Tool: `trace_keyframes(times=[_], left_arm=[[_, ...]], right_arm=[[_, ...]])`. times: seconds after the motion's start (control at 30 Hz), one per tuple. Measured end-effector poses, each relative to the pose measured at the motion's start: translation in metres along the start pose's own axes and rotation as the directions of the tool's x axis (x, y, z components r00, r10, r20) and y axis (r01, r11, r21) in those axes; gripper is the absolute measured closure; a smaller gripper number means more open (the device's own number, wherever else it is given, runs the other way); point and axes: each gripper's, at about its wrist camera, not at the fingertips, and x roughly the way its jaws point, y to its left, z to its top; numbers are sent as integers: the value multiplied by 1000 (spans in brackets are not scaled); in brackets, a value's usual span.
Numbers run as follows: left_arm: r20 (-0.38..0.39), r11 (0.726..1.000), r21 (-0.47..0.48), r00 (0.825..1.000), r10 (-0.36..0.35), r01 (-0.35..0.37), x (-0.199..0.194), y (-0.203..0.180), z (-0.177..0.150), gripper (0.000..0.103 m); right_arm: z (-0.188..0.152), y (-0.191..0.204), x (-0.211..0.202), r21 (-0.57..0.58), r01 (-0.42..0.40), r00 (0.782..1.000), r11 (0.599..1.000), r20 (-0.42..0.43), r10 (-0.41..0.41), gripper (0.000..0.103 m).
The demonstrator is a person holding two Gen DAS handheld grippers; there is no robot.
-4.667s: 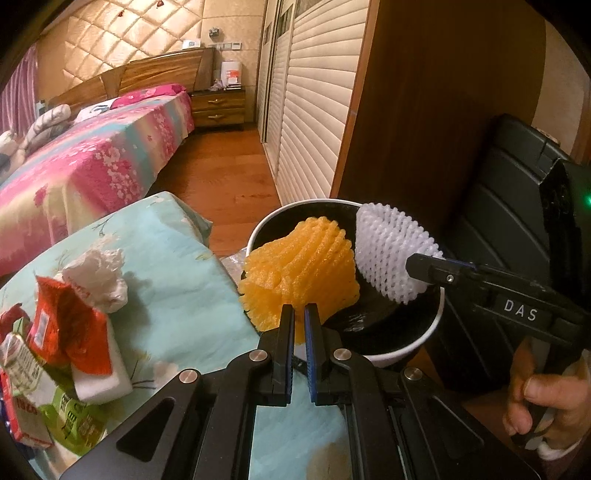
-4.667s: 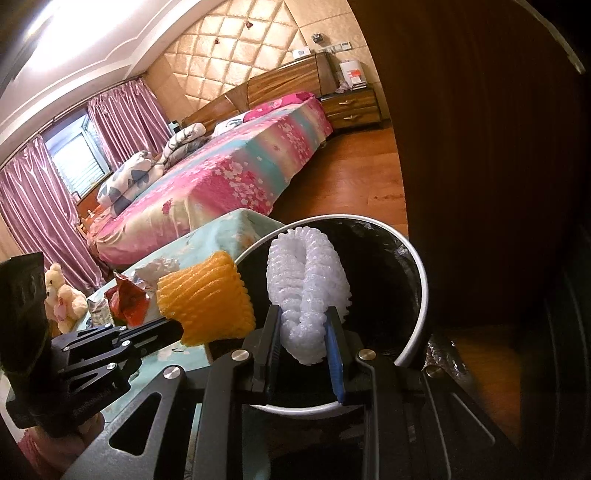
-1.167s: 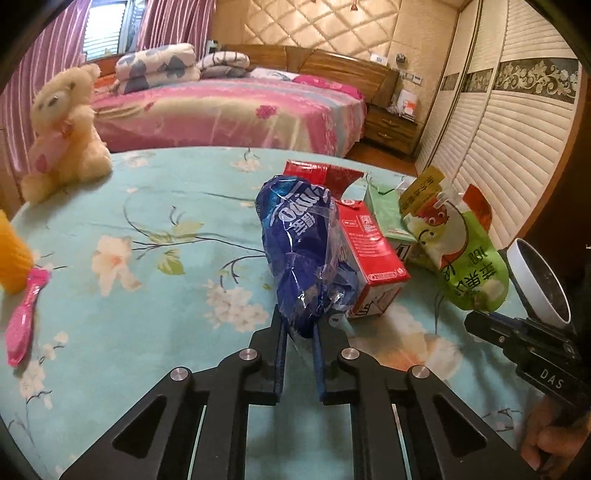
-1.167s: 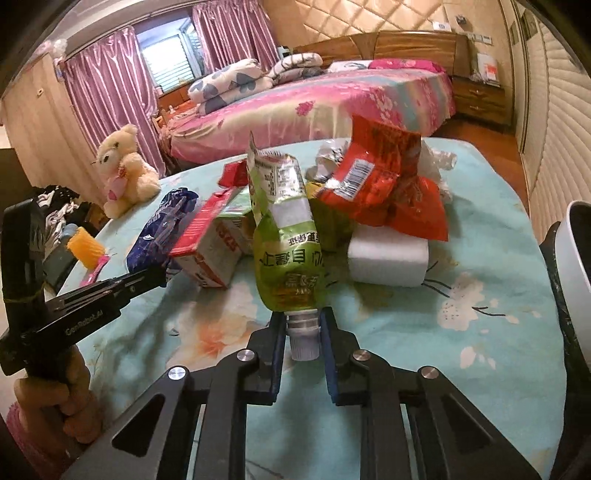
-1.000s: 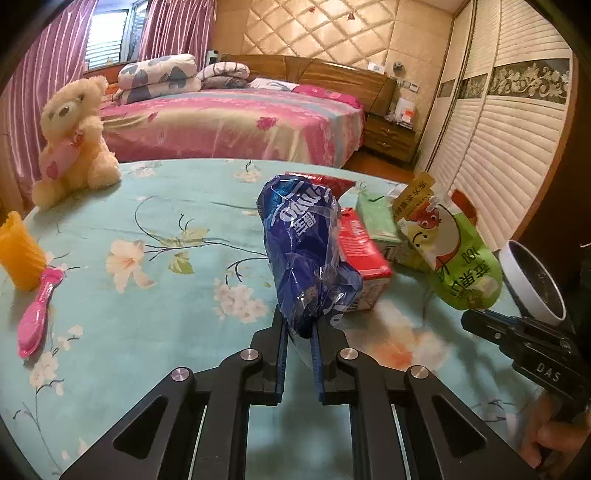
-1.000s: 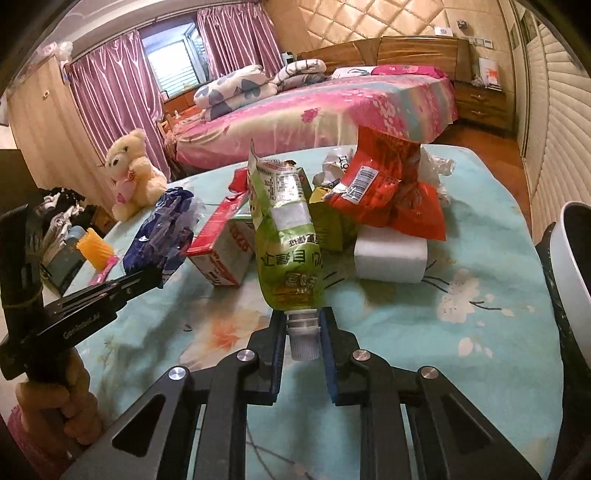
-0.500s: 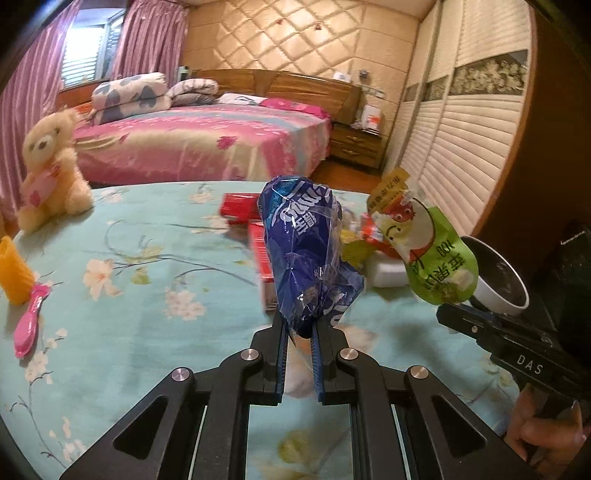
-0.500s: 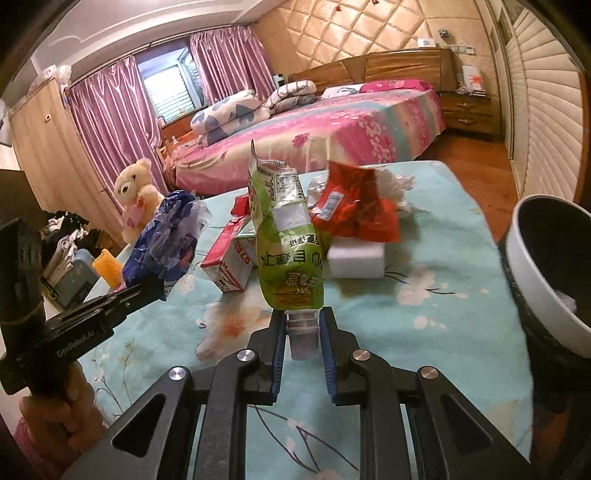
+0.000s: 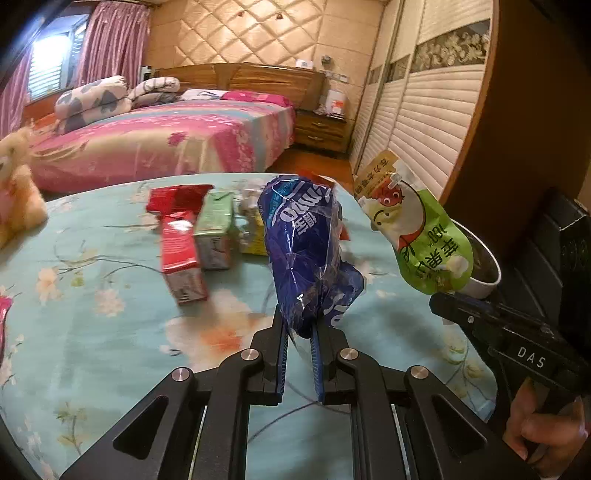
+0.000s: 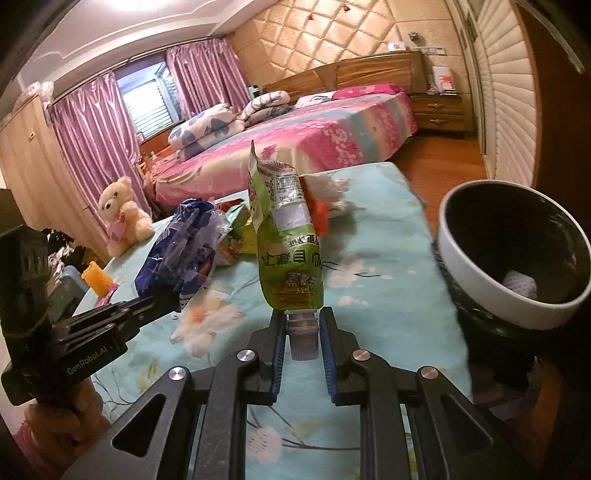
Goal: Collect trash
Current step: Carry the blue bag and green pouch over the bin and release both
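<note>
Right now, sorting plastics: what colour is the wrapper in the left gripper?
Dark blue with white lettering; the wrapper shows best in the left wrist view.

Home bedroom. Large bed (image 10: 295, 147) with pink floral cover and wooden headboard (image 10: 369, 70) standing against quilted padded wall (image 9: 266, 33). Pink curtains (image 10: 92, 125) hanging at window. Nightstand (image 9: 321, 133) sitting beside louvred wardrobe doors (image 9: 424, 122). Teddy bear (image 10: 123, 214) sitting on floral tablecloth (image 9: 92, 332).

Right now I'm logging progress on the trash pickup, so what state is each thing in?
Left claw: shut on crumpled blue plastic wrapper, lifted.
Right claw: shut on green spouted drink pouch, held by its spout.
White-rimmed black trash bin: open, white foam net inside.
Red carton: lying on table.
</note>
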Motion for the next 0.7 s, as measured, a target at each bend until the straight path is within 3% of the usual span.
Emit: trace_keyframes(times=[0.7], left_arm=[[-37, 989, 125, 996, -76, 80, 40, -78, 17, 93]], right_arm=[[-6, -74, -39, 128, 98, 993, 987, 48, -105, 85]])
